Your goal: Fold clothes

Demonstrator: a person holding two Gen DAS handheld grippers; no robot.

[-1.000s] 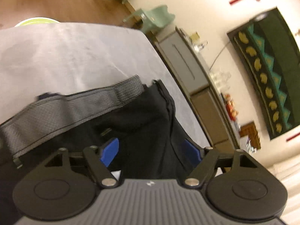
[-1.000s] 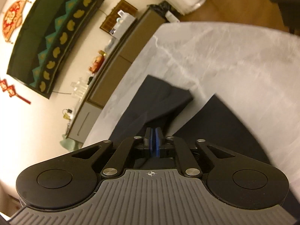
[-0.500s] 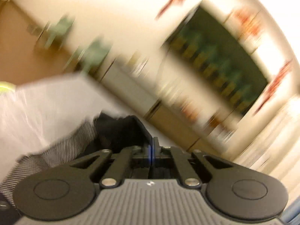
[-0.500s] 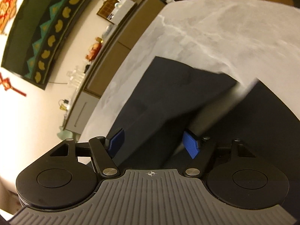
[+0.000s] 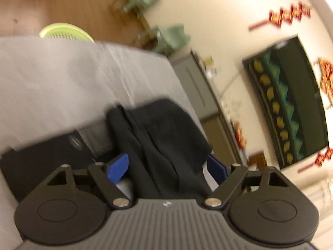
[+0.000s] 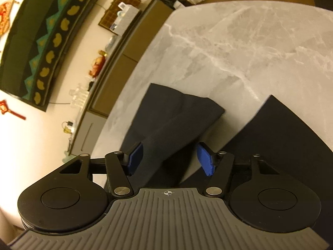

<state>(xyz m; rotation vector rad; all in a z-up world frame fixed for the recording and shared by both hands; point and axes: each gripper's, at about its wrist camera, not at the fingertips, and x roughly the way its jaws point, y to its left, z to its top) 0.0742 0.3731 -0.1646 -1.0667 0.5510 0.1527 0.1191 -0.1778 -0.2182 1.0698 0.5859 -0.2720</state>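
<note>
The left wrist view looks forward along the left tool [image 5: 166, 166] from just behind its blue pads, close over the dark garment [image 5: 166, 131] on the grey counter [image 5: 62, 79], tilted and facing a wall with a long dark hanging [image 5: 291, 104] and a low sideboard [image 5: 199, 91]. The right wrist view looks along the right tool [image 6: 169, 156] from the same close height, over the dark garment [image 6: 177, 116] and the counter [image 6: 239, 41]. Both views share the garment, the counter, and that wall with the hanging [image 6: 41, 41] and sideboard [image 6: 124, 62].
</note>
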